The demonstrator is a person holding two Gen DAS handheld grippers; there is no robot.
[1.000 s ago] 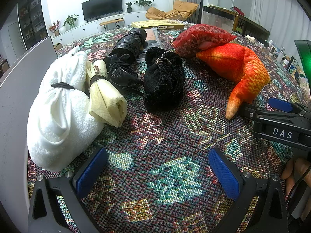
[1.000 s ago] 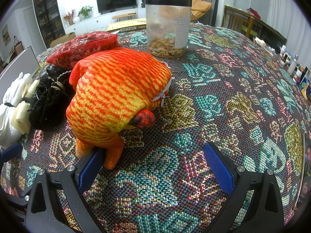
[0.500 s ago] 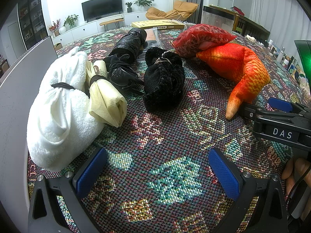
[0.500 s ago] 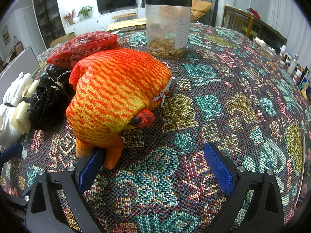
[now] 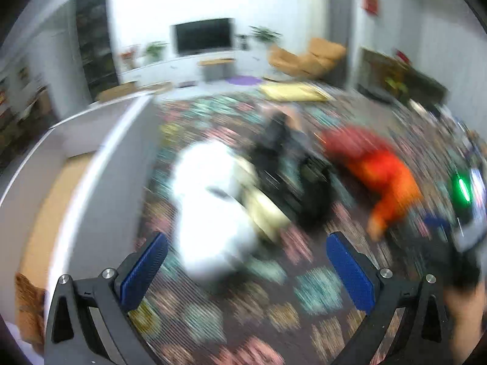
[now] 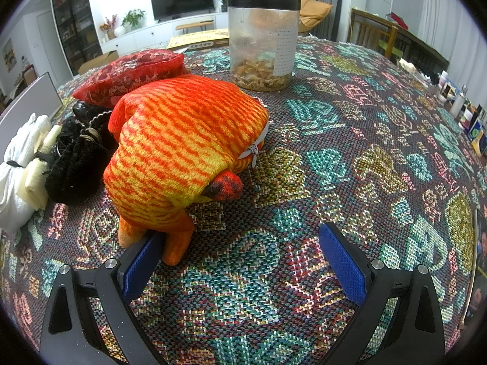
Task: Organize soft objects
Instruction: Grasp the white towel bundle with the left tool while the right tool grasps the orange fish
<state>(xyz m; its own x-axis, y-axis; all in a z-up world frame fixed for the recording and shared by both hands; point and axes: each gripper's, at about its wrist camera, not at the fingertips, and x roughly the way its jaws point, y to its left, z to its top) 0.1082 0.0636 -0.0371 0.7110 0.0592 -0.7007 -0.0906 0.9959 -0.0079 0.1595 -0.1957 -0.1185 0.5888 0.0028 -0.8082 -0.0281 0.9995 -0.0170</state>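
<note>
Between the left gripper's spread fingers: white bundle blurring, view lifting off the table | right gripper staying open, empty beside orange plush | sorting starting.

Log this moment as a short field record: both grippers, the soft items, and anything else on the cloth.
left gripper: open, empty, view motion-blurred
right gripper: open, empty, left pad beside the toy's foot
orange and yellow striped plush toy: on patterned woven tablecloth
red patterned fabric pouch: behind the toy
fuzzy black drawstring bag: left of the toy
white tied fabric bundle: far left
clear plastic jar with black lid: upright, behind the toy
</note>
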